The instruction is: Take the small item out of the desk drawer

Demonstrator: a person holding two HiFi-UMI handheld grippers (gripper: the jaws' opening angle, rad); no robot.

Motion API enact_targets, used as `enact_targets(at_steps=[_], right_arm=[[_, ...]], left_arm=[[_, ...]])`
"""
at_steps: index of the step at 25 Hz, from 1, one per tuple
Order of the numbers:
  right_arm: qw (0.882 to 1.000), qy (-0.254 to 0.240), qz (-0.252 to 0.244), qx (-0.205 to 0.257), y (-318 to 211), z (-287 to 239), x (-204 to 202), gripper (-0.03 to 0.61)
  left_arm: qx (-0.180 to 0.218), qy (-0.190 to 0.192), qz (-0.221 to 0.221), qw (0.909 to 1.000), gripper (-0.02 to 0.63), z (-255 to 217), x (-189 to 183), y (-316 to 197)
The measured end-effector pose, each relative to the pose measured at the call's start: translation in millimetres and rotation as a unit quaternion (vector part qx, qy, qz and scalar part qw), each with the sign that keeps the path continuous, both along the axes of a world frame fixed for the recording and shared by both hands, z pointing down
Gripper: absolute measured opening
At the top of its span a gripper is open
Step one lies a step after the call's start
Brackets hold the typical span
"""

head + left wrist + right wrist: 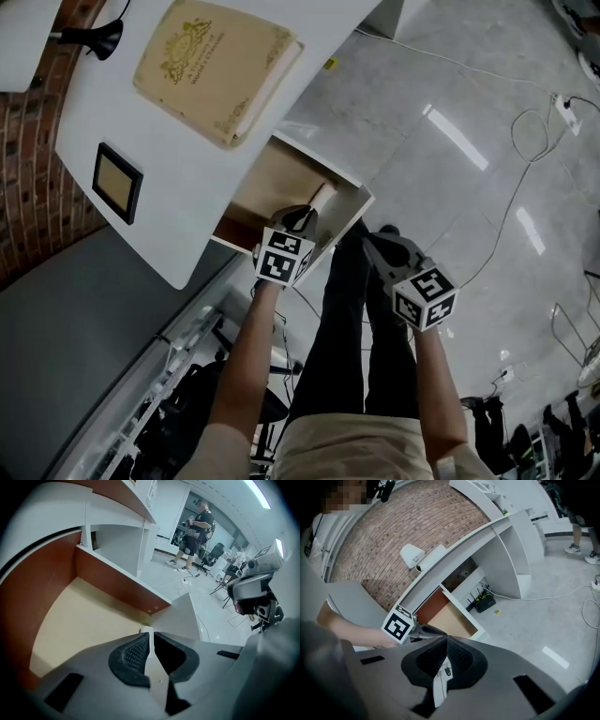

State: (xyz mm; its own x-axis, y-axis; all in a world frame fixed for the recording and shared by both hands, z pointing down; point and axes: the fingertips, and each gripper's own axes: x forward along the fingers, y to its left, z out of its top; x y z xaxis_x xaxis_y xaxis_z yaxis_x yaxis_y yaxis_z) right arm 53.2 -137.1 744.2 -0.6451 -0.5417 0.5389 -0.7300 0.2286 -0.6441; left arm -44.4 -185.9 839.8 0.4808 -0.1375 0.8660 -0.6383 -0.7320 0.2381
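1. White desk (pixel 187 178) with open drawer (pixel 362 194); small white item (pixel 322 197) in the drawer's front corner.
2. Left gripper (pixel 302 217) inside the drawer, jaws pressed together, tips just beside the item.
3. Right gripper (pixel 377 240) outside the drawer's front, jaws together, empty.

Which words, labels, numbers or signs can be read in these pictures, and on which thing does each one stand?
No text can be read.
Beige book on the white desk: gold print on the cover, too small and blurred to read.
Marker cubes: black and white square patterns only, no letters.
Small framed panel: no print visible.
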Motion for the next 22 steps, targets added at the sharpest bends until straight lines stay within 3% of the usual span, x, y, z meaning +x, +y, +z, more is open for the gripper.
enact_targets(at_steps=[14,22], right_arm=[[1.0,0.0,0.002,-0.02,-4.4,20.3,-8.2,0.02],[1.0,-0.008,0.002,-0.026,-15.8,31.9,-17.8,0.02]], left_arm=[[-0.047,-0.032,0.021,0.9982,0.144,50.8,-3.7,-7.5],[-0.071,-0.034,0.044,0.9959,0.172,81.9,5.0,-4.9]])
